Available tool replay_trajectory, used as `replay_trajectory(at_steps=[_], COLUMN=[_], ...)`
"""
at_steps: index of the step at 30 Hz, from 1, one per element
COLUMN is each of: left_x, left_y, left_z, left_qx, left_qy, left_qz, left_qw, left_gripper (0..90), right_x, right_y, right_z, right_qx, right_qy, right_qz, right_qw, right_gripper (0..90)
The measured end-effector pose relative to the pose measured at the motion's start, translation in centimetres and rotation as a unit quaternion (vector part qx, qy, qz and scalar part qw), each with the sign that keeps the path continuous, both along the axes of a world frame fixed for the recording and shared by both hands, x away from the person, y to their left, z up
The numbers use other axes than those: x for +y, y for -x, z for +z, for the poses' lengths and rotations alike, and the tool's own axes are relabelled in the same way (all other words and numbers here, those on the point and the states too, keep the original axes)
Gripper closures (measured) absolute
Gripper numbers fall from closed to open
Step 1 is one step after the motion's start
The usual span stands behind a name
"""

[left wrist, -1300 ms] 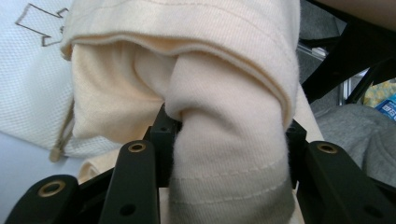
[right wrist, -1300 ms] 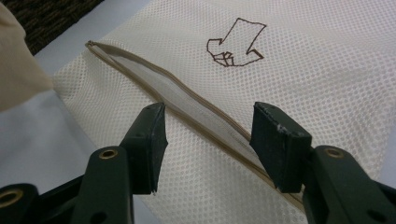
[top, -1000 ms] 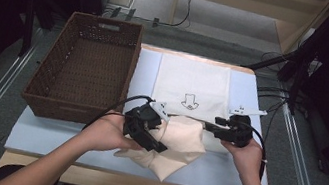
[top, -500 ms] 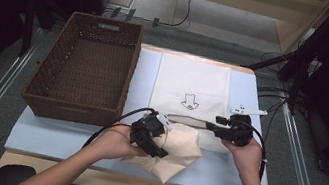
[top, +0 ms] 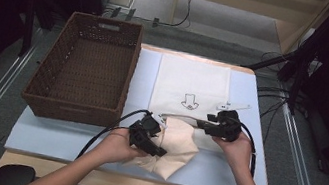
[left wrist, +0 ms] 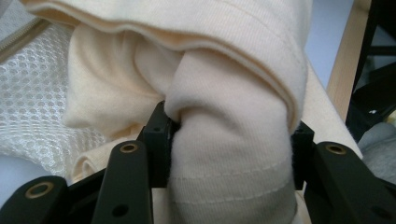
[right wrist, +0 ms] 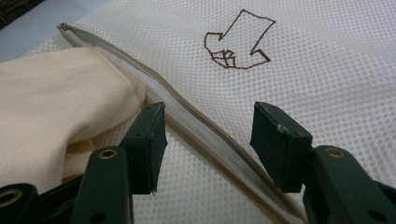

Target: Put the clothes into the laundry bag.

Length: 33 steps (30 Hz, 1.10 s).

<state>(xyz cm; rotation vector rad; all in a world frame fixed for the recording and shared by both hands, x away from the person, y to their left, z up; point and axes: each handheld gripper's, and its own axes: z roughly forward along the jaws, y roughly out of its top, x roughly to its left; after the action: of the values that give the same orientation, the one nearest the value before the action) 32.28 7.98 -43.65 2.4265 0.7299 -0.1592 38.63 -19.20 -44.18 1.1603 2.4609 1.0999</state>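
The cream garment (top: 172, 142) is lying bunched on the near part of the counter (top: 69, 132), its far edge sitting at the zippered mouth of the white mesh laundry bag (top: 192, 79), which is spread flat toward the far side with a drawn arrow (right wrist: 238, 39) on it. In the left gripper view a thick fold of the garment (left wrist: 233, 140) is filling the gap between the jaws, so the left tool (top: 147, 138) is pinching the cloth, fairly wide because of the bulk. The right tool (top: 207, 126) is hovering with jaws spread on either side of the bag's zipper edge (right wrist: 187, 116), gripping nothing yet. Likely step, as a guess: holding the mouth open while the garment is being pushed in. Risks: the right tool closing on only the top zipper tape or on both mesh layers together, which would be keeping the mouth shut; the spread jaw next to the garment catching cream cloth along with the zipper; the bulky fold slipping from the left tool since the grip is on a rounded roll; the light bag sliding on the blue mat (top: 241, 166) when the garment is being shoved. The wicker basket (top: 87, 72) is sitting to the left, well apart, not in the way.
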Motion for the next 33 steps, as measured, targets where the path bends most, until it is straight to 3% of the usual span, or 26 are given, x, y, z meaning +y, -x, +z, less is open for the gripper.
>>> replay_trajectory(at_steps=[1,3,9,14,18,19,20,21,25,30,33], left_x=[0.2,0.3,0.2,0.2,0.1,0.1,0.1,0.1,0.1,0.1,0.1], left_y=[0.1,0.2,0.4,0.4,0.5,0.5,0.6,0.6,0.6,0.6,0.6], left_z=[-0.4,-0.6,-0.6,-0.8,-0.8,-0.8,-0.9,-0.9,-0.9,-1.0,-1.0], left_qx=[-0.012,-0.016,-0.021,-0.021,-0.027,-0.027,-0.028,-0.028,-0.027,-0.026,-0.025], left_qy=[0.012,0.013,0.010,0.010,0.008,0.008,0.011,0.011,0.011,0.014,0.015], left_qz=[-0.004,-0.005,-0.004,-0.005,-0.003,-0.003,-0.002,-0.002,0.000,0.000,0.001], left_qw=[0.9998,0.9998,0.9997,0.9997,0.9996,0.9996,0.9995,0.9995,0.9996,0.9996,0.9996], left_gripper=[50.8,50.0,48.2,47.2,46.6,46.4,46.3,46.2,46.1,46.0,46.1], right_x=[0.2,0.5,1.7,2.0,2.5,2.5,2.6,2.6,2.8,2.5,2.5], right_y=[-0.1,-0.2,-0.6,-0.8,-1.4,-1.4,-1.5,-1.5,-1.6,-1.0,-0.8], right_z=[0.0,-0.2,-1.2,-1.5,-1.8,-1.8,-1.7,-1.7,-1.1,0.8,1.4], right_qx=[0.001,-0.003,0.004,-0.004,-0.003,-0.003,-0.004,-0.004,-0.012,-0.046,-0.053], right_qy=[0.003,0.008,0.040,0.046,0.051,0.051,0.056,0.056,0.050,0.041,0.031], right_qz=[0.003,0.008,0.016,0.012,0.005,0.005,-0.003,-0.003,-0.010,-0.013,-0.014], right_qw=[1.0000,0.9999,0.9991,0.9989,0.9987,0.9987,0.9984,0.9984,0.9987,0.9980,0.9980], right_gripper=[45.7,45.7,48.4,54.3,71.7,71.7,80.8,80.8,83.8,83.4,83.3])
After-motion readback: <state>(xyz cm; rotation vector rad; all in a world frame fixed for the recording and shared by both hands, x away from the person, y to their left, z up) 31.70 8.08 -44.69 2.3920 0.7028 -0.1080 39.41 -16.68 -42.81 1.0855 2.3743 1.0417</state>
